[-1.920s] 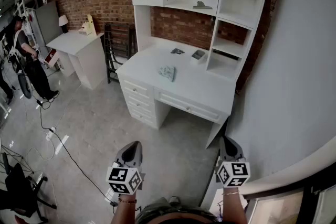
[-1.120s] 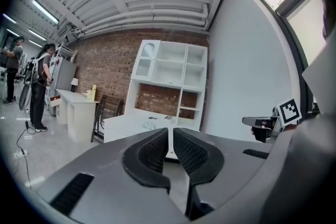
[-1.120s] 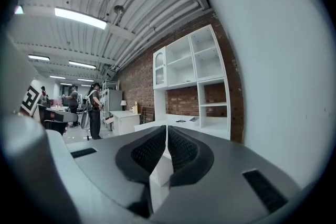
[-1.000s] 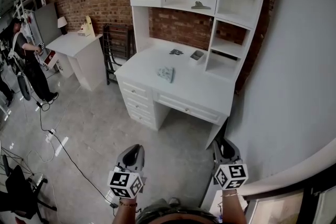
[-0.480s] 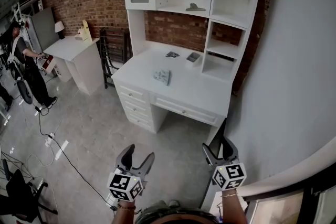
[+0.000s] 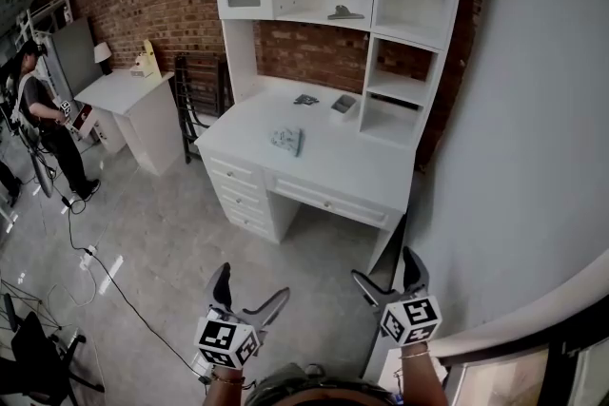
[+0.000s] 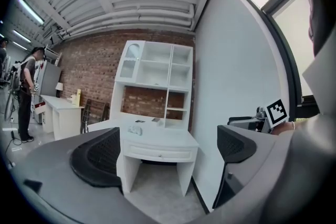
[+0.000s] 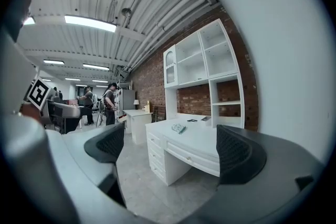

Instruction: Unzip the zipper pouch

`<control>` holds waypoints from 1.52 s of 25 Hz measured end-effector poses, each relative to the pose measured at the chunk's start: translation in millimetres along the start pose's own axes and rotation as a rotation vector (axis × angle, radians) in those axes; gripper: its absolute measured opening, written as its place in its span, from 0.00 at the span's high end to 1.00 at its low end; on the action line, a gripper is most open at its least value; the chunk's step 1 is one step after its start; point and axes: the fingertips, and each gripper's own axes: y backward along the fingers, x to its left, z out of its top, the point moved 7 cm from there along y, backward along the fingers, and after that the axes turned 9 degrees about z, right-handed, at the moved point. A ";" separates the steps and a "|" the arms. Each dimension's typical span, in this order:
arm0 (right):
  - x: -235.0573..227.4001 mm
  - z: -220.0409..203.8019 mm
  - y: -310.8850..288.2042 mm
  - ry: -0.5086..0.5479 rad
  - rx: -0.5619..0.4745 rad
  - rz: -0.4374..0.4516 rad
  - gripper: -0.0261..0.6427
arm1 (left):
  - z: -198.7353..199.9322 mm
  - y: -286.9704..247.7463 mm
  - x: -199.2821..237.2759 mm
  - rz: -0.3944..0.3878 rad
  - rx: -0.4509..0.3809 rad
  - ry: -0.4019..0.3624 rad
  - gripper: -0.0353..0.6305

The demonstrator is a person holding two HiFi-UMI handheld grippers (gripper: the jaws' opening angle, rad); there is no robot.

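Head view shows the pouch (image 6: 286,141) lying on the white table (image 6: 354,168), well ahead of the fingers (image 7: 97,162) of left gripper (image 6: 251,286) and right gripper (image 6: 384,267). Both have just been opening; spread wide, nothing between them, probably readied for the zip.

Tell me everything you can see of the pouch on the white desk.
The pouch is small, flat and pale grey-blue, seemingly soft fabric. It lies flat on the top of the white desk, near the middle. Only the desk touches it. From this far, its zipper and whether it is open cannot be made out.
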 end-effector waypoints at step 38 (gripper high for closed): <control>-92.3 12.8 -196.6 0.001 -0.049 -0.034 0.12 | 25.7 -217.6 82.5 -0.164 -0.013 -0.127 0.09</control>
